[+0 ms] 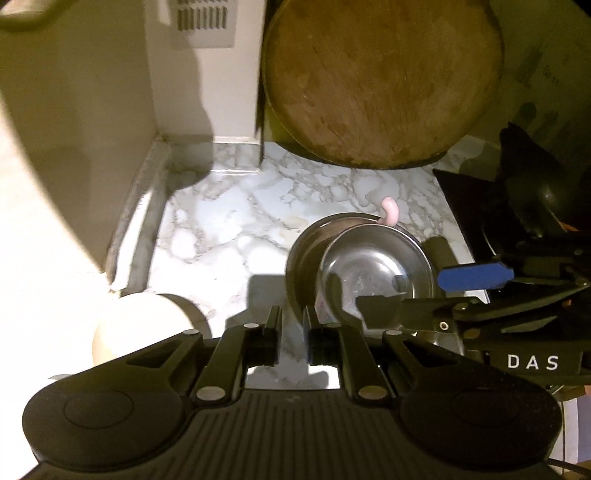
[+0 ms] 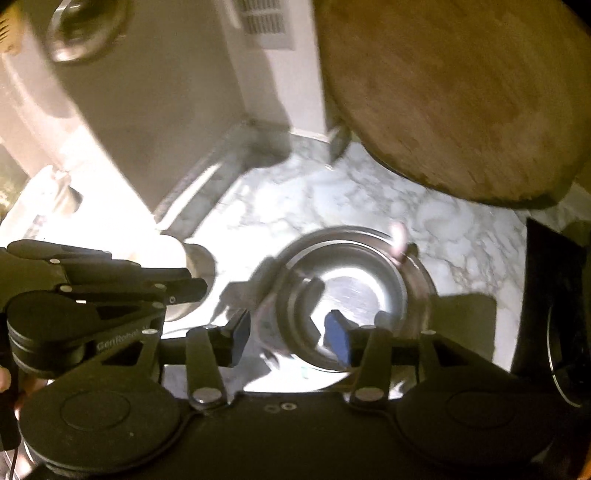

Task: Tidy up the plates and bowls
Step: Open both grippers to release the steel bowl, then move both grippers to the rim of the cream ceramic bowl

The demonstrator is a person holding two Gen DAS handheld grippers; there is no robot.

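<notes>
Marble counter (image 1: 229, 221) fills the corner you are working in, pale with grey veins, with a white wall and its vent (image 1: 205, 22) at the far side. Your round wooden board (image 1: 382, 81) leans upright against the far wall, its lower edge on the counter. Right of centre sit the steel bowls (image 1: 373, 266), a smaller one nested inside a wider one, resting on the marble; a small pink thing (image 1: 389, 210) pokes up just behind their far rim. At the near left stands a cream-coloured pot (image 1: 140, 325), and a black stove (image 1: 476, 206) edges in from the right.

Your left tongs (image 1: 291, 336) hang over the counter just left of the bowls, the fingers nearly together with only a narrow gap and nothing between them. Your right tongs (image 2: 291, 338) are spread wide, and the blue pad of one finger (image 2: 338, 341) sits inside the bowls (image 2: 351, 291) while the other finger is outside the near-left rim, so the rim lies between them. That view is blurred, and you cannot tell whether either pad touches the metal.
</notes>
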